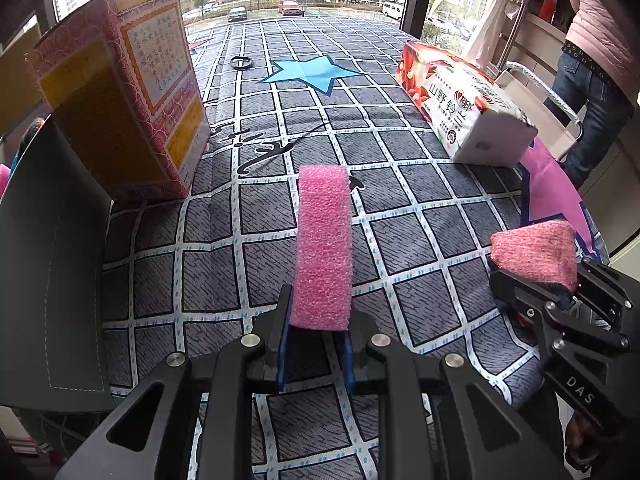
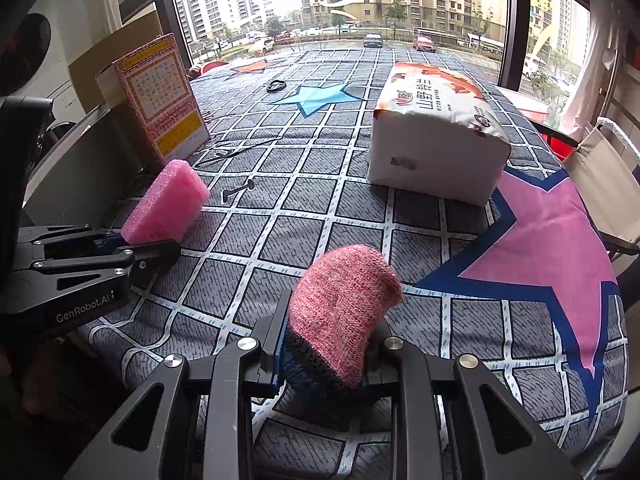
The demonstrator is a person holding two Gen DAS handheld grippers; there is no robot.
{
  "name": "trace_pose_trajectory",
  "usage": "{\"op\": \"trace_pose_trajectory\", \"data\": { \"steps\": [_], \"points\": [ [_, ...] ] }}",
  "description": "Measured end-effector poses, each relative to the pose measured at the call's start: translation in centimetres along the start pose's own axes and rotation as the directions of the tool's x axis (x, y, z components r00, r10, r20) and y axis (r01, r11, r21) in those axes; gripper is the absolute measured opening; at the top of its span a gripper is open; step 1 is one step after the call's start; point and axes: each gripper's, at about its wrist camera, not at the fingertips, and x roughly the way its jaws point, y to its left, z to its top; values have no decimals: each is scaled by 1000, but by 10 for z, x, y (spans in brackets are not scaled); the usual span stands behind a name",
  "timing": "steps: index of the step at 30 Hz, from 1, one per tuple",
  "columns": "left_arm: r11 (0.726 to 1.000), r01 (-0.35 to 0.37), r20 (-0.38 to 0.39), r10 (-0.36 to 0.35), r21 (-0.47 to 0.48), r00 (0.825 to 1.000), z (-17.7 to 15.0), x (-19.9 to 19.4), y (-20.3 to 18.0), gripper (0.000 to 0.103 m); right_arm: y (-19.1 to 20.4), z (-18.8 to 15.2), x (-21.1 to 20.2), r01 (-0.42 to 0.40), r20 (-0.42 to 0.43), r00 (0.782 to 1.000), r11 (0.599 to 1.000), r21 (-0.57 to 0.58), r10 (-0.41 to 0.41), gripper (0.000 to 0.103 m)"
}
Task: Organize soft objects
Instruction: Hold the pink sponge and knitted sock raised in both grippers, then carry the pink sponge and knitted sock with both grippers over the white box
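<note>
In the left wrist view the left gripper (image 1: 316, 344) sits at the bottom centre, its black jaws with blue pads clenched on the near end of a pink rectangular foam sponge (image 1: 323, 248); the sponge sticks forward out of the jaws, towards the middle of the frame, held above the grey checked tablecloth with white grid lines and coloured stars (image 1: 400, 208); at the lower right of the same view the right gripper (image 1: 560, 292) grasps a pink knitted sock with a dark blue cuff (image 1: 536, 252), the pink toe end pointing up and left

In the right wrist view the right gripper (image 2: 328, 356) fills the bottom centre, jaws squeezed tight on the sock (image 2: 344, 312) near its dark cuff, the pink toe bulging up and to the right above the cloth (image 2: 400, 216); at the left edge the left gripper (image 2: 132, 248) holds the sponge (image 2: 168, 204), which juts up and right from the jaws

A red and yellow printed cardboard box (image 1: 120, 92) stands upright at the upper left of the left view, just behind a dark grey flat panel (image 1: 52, 260); a white plastic-wrapped pack of tissue paper with red print (image 1: 464, 104) lies on the cloth at the upper right, well apart from both grippers; a small black ring (image 1: 241, 62) lies far back near the blue star; a person in a pink jacket and jeans (image 1: 596, 64) stands at the far right edge
</note>
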Motion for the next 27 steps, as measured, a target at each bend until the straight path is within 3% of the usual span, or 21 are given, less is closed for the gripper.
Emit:
{"op": "trace_pose_trajectory", "data": {
  "steps": [12,16,21,27],
  "points": [
    [1000,-18,1,18,17,1000,0,-1,-3,22,-2,1,-2,-9,-10,1000,1000,22,9,26],
    [999,-39,-14,40,24,999,1,-1,-6,22,-16,4,-6,-68,-34,997,992,102,72,26],
    [998,-38,-44,40,50,998,4,-3,-15,21,-28,3,-18,-69,-37,997,989,132,74,26],
    [983,-14,11,12,183,1000,18,-24,-53,21,-69,8,-42,-66,20,998,968,241,63,26]
  ]
}}
